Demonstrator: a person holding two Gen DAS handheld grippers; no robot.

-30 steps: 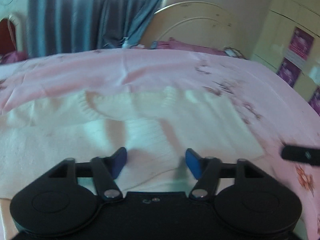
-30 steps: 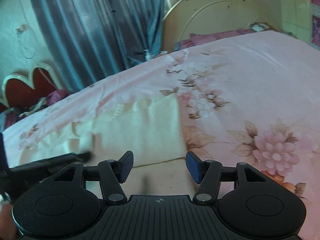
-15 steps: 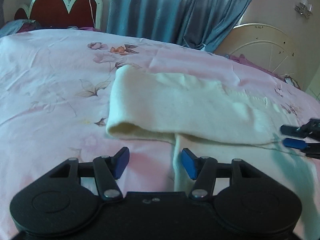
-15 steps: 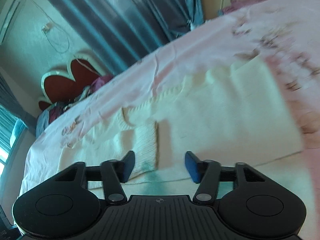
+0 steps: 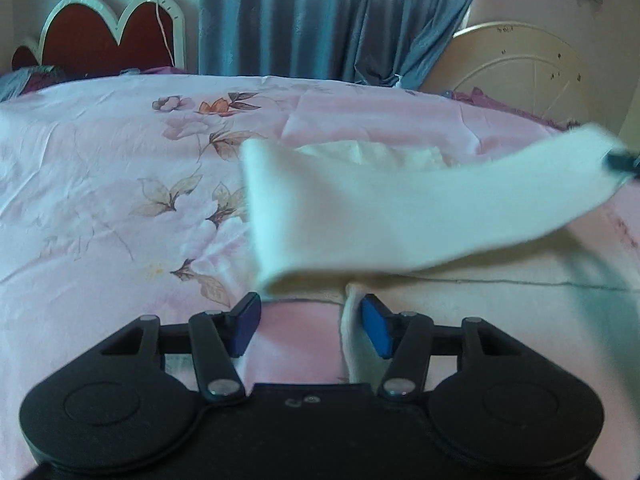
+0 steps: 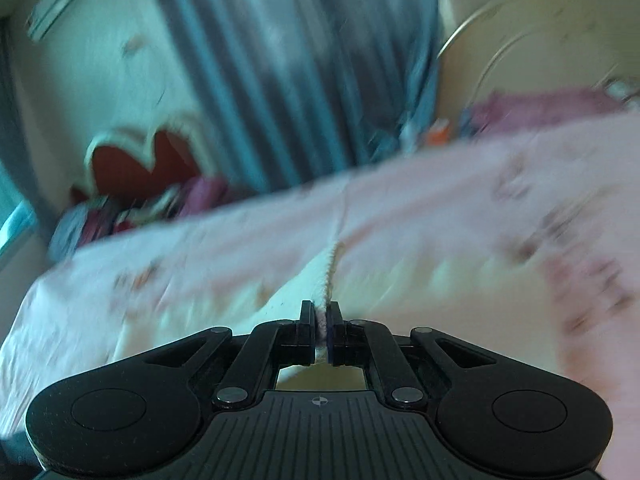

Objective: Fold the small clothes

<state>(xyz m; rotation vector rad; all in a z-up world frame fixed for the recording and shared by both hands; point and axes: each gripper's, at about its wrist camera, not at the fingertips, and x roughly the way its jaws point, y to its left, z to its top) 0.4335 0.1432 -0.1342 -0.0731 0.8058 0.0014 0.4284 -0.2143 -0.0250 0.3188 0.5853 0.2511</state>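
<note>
A cream knitted sweater (image 5: 480, 300) lies on the pink floral bedsheet (image 5: 100, 200). Its sleeve (image 5: 400, 208) is raised off the bed and stretches up to the right. My right gripper (image 6: 320, 320) is shut on the sleeve's edge (image 6: 326, 280); its tip shows at the right edge of the left wrist view (image 5: 622, 160). My left gripper (image 5: 310, 324) is open and empty, low over the sheet at the sweater's left edge, with its right fingertip (image 5: 376, 330) beside the cloth. The right wrist view is blurred.
A red heart-shaped headboard (image 5: 108, 36) and blue curtains (image 5: 320, 20) stand behind the bed. A cream round bed frame (image 5: 520, 72) is at the back right. Purple cloth (image 6: 540, 108) lies near the far edge.
My right gripper has shut on the sleeve's edge and lifted it up and to the right. My left gripper stays open at the sweater's left edge.
</note>
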